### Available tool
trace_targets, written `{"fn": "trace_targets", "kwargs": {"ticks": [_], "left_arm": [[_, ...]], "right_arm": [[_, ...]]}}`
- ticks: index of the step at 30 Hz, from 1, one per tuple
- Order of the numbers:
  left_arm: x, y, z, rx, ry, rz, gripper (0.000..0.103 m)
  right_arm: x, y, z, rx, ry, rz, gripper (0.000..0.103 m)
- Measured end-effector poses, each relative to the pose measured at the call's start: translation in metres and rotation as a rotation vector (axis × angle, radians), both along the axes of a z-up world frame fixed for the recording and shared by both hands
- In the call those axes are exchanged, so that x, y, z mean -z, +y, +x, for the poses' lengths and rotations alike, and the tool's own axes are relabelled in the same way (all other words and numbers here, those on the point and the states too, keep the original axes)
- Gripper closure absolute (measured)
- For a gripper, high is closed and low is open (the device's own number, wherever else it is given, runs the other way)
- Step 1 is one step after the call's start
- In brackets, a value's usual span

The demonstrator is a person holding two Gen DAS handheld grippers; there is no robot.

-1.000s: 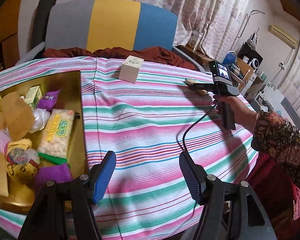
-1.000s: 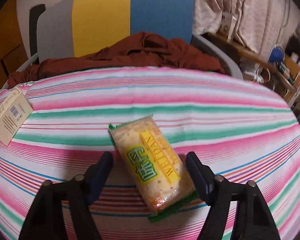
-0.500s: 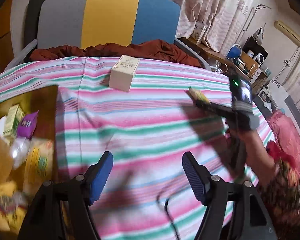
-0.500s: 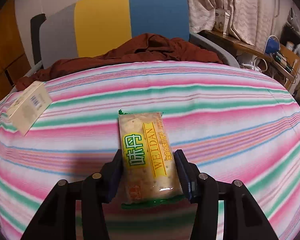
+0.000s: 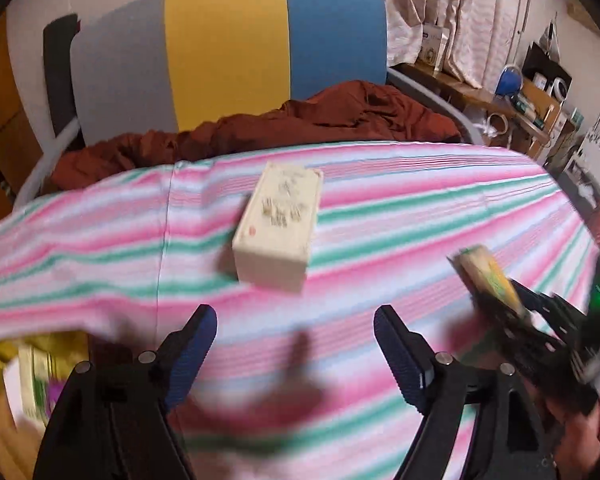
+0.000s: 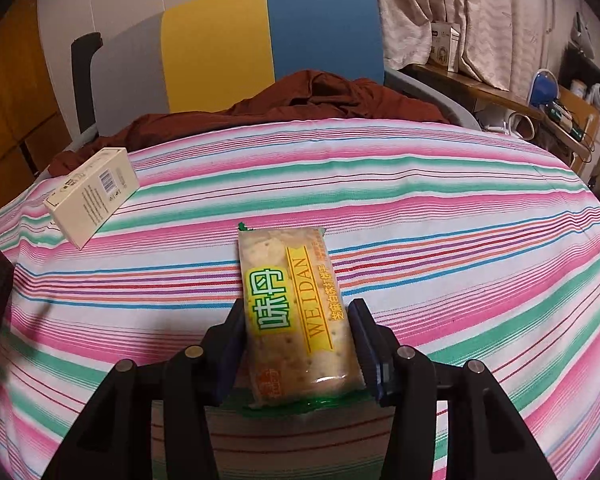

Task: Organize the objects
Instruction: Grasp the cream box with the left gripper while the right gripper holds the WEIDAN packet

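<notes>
A clear cracker packet with green and yellow print lies lengthwise between my right gripper fingers, which press on both its sides just above the striped cloth. The left wrist view shows the same packet held in the right gripper at the right edge. A cream cardboard box lies on the cloth ahead of my left gripper, whose jaws are opening wide with nothing between them. That box sits far left in the right wrist view.
A striped pink, green and white cloth covers the table. At the lower left is a yellow tray with snack packets, blurred. Behind the table stands a grey, yellow and blue chair with brown cloth draped on it; a cluttered shelf is at right.
My right gripper closed on the cracker packet and lifted it slightly. My left gripper swung right, away from the tray toward the cream box, and its jaws spread wider.
</notes>
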State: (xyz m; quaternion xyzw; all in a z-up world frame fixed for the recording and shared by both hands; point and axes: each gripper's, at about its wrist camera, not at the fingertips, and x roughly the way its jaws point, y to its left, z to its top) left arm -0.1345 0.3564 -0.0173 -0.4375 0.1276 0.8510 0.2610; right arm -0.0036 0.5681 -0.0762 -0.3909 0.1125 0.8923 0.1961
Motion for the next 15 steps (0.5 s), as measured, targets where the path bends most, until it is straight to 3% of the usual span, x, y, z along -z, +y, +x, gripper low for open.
{"fn": "trace_targets", "kwargs": {"ticks": [9, 15], "left_arm": [[0.017, 0.029, -0.034, 0.045, 0.046, -0.065, 0.019], [0.033, 0.029, -0.049, 0.004, 0.002, -0.040, 0.020]], "right_arm": [[0.001, 0.000, 0.000, 0.000, 0.007, 0.007, 0.051], [0.002, -0.002, -0.001, 0.001, 0.007, 0.014, 0.051]]}}
